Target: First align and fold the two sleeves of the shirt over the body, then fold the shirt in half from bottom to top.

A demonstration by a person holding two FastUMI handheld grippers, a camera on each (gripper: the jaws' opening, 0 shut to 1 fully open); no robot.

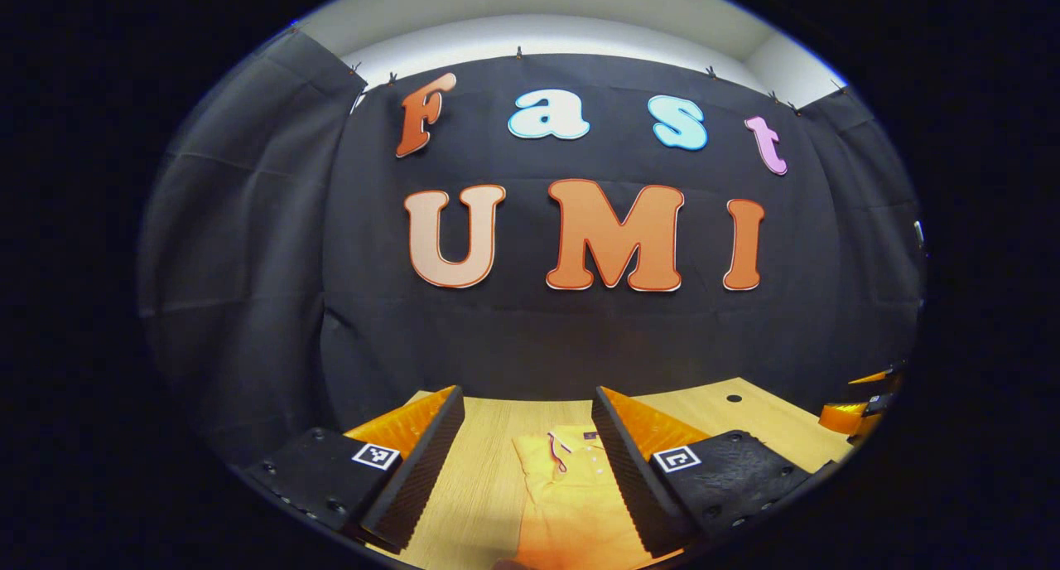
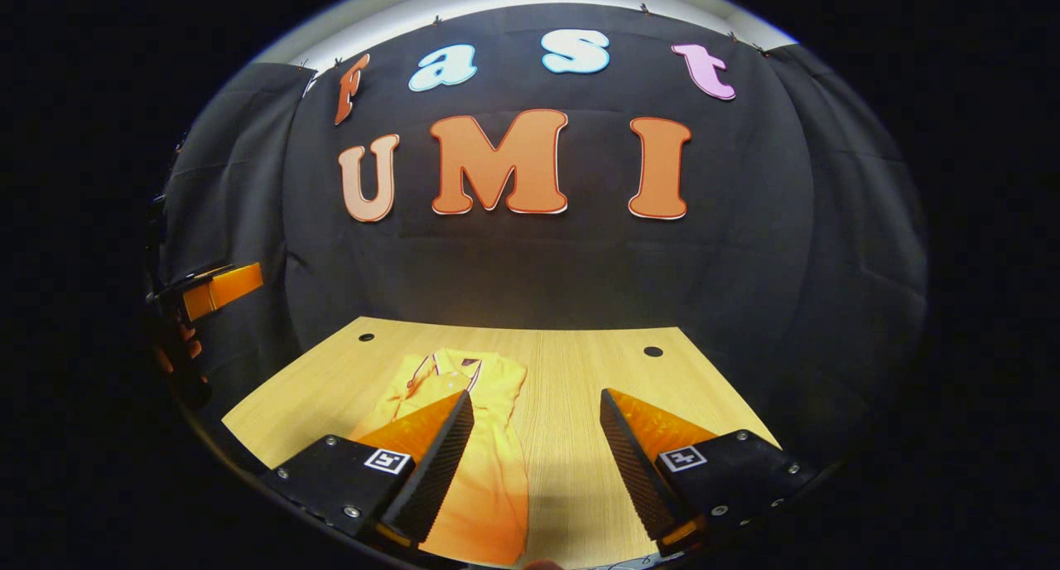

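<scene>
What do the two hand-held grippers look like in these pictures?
Each hand-held gripper, left and right, has two wedge-shaped fingers with ribbed inner pads. Each finger sits on a black block with screws and a small square black-and-white marker. No cables or sleeves are visible.

In the left gripper view, the left gripper (image 1: 527,437) hangs above the table (image 1: 484,470) with its fingers (image 1: 431,462) spread wide. The yellow shirt (image 1: 567,487) lies flat between them, collar toward the black cloth wall (image 1: 538,338). The right gripper (image 1: 861,408) shows at the far right edge.
</scene>
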